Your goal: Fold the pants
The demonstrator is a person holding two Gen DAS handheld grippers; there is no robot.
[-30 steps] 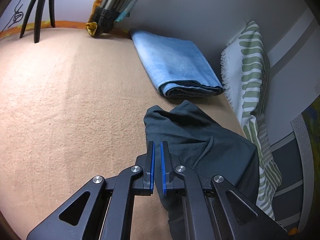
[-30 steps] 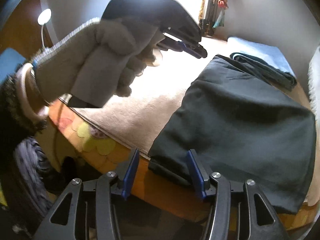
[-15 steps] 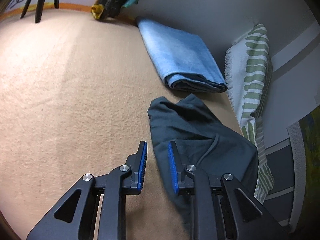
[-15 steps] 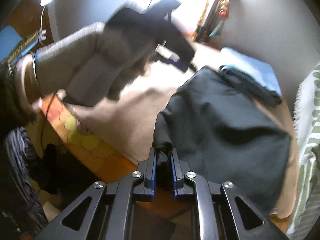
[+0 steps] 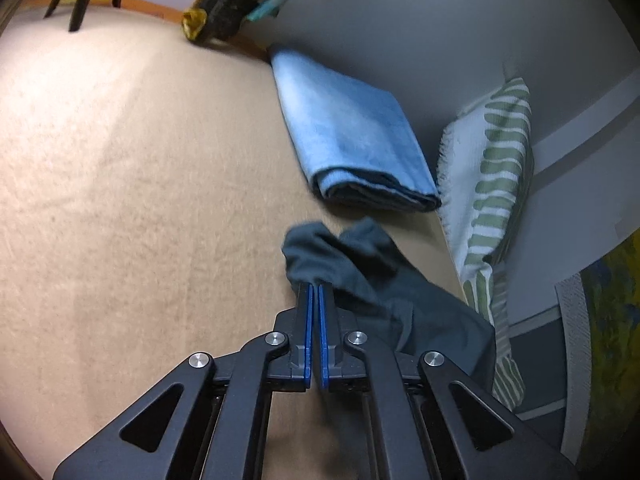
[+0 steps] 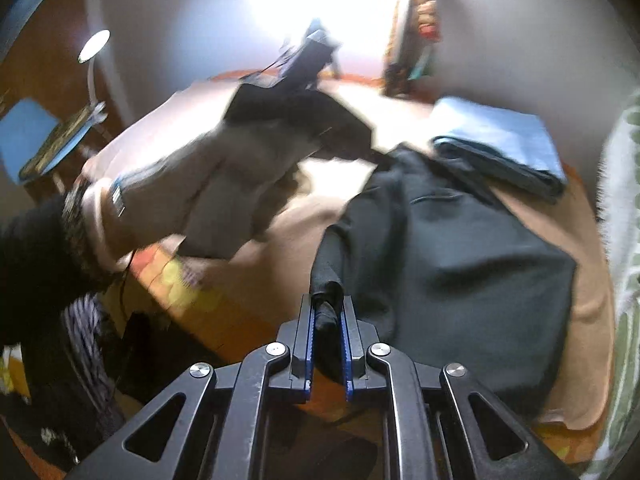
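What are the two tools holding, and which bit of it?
Both hold the dark pants. The right tool pinches a bunched near corner; the left tool is shut on the far edge.

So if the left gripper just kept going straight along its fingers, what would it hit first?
Most likely the bunched edge of the dark pants, which sits right at the tips of the left gripper. Its fingers are shut there; whether cloth is pinched between them I can't tell. Further along lies the folded blue cloth.
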